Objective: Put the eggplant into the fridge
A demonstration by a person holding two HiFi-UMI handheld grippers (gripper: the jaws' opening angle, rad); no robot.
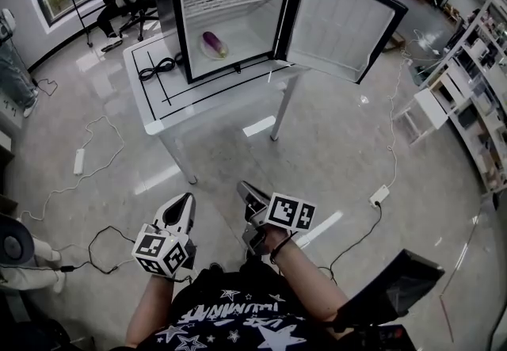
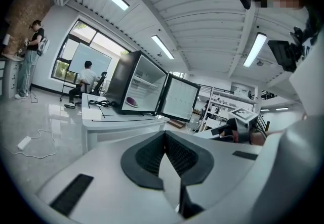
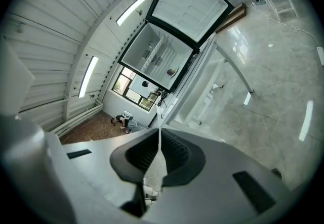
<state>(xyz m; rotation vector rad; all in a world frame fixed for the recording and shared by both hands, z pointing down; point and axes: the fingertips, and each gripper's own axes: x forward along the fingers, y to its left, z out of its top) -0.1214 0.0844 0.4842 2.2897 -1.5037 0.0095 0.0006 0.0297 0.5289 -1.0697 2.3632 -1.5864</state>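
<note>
Holding both tools low at 6 o'clock in the head view, you are carrying nothing. The left gripper (image 1: 186, 199) and the right gripper (image 1: 245, 188) are each showing jaws pressed together at the tips, with nothing caught between them. The eggplant (image 1: 215, 43) is lying on a pale plate (image 1: 204, 53) inside the fridge (image 1: 181, 24), up at 12 o'clock on the white surface (image 1: 158, 100).

The placing is looking done to me, leaving the open door (image 1: 341, 20), swung out toward 1 o'clock, as the likely remaining job. If you are going for it, I would be pushing its outer edge slowly with a gripper's joined tips, so the fridge isn't sliding and the eggplant isn't rolling off its plate. Be steering clear of the black cable (image 1: 158, 66) at 11 o'clock.

Only the head view is giving you both grippers at once. The left gripper view is adding the right gripper's marker cube (image 2: 244, 115) at 3 o'clock. The right gripper view is looking up from below, taking in ceiling lights the head view is missing.
</note>
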